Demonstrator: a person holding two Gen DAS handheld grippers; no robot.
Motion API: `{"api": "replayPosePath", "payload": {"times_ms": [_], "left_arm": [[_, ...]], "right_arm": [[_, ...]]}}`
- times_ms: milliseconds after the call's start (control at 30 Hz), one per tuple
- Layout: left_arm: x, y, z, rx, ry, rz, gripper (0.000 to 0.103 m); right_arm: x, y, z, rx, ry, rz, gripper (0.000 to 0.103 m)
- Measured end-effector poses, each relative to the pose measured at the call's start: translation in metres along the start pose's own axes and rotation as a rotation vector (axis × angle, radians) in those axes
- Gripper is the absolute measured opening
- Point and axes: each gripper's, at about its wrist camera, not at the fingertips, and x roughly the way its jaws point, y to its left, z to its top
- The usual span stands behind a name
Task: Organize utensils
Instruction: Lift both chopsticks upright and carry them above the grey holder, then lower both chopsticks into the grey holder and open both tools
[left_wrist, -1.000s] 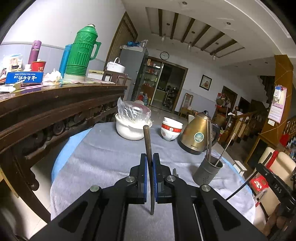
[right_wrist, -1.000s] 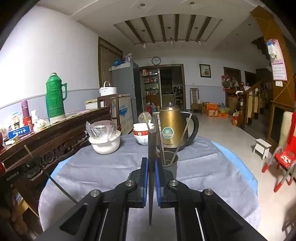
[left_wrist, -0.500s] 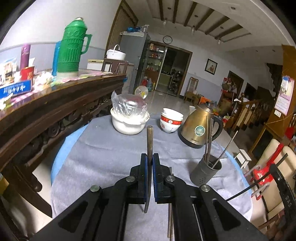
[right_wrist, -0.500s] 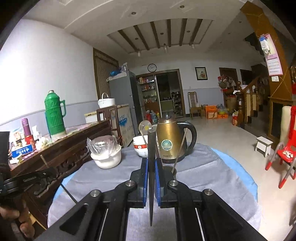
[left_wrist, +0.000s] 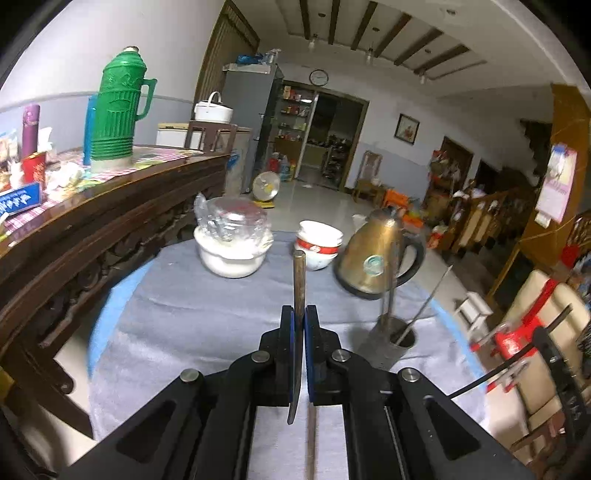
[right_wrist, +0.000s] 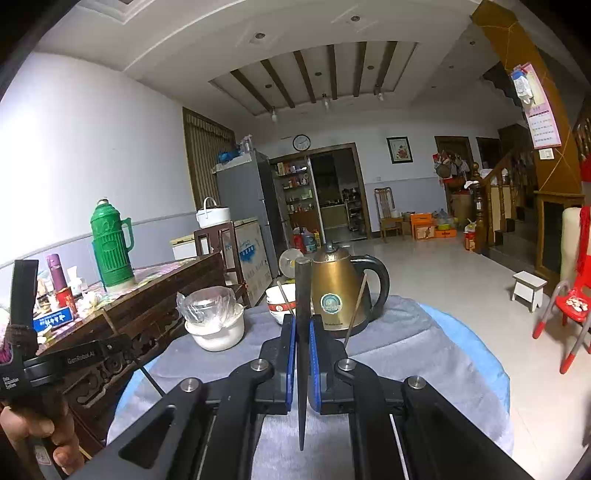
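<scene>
Higher now, both grippers, left (left_wrist: 299, 332) and right (right_wrist: 302, 343), jaws each pinching a chopstick (left_wrist: 298, 280).

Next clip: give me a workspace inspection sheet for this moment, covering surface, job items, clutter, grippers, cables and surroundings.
Surface: round table under a grey cloth with blue edging.
Job's things: grey metal utensil cup holding thin utensils; dark flat utensil handle and second dark handle, one per gripper.
Clutter: gold electric kettle, white plastic-covered bowl, stacked red-and-white bowls.
Grippers: left gripper and right gripper, jaws shut on the handles.
Cables: black cable at right.
Surroundings: carved wooden sideboard, green thermos, red chair.
</scene>
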Motion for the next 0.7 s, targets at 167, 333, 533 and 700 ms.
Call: {"api": "replayPosePath", "payload": {"times_ms": [167, 333, 533, 700], "left_arm": [[-0.009, -0.004, 0.021, -0.023, -0.039, -0.065, 0.005], [-0.01, -0.009, 0.044, -0.062, -0.084, -0.146, 0.005], [0.002, -0.033, 0.07, -0.08, -0.128, -0.248, 0.005], [0.025, -0.062, 0.081, -0.044, -0.164, -0.292, 0.005]], "right_arm": [[0.001, -0.008, 0.015, 0.018, -0.023, 0.011, 0.008], [0.004, -0.016, 0.038, 0.026, -0.064, 0.007, 0.008], [0.02, -0.02, 0.071, 0.016, -0.124, -0.002, 0.008], [0.051, -0.025, 0.085, 0.013, -0.116, -0.015, 0.008]]}}
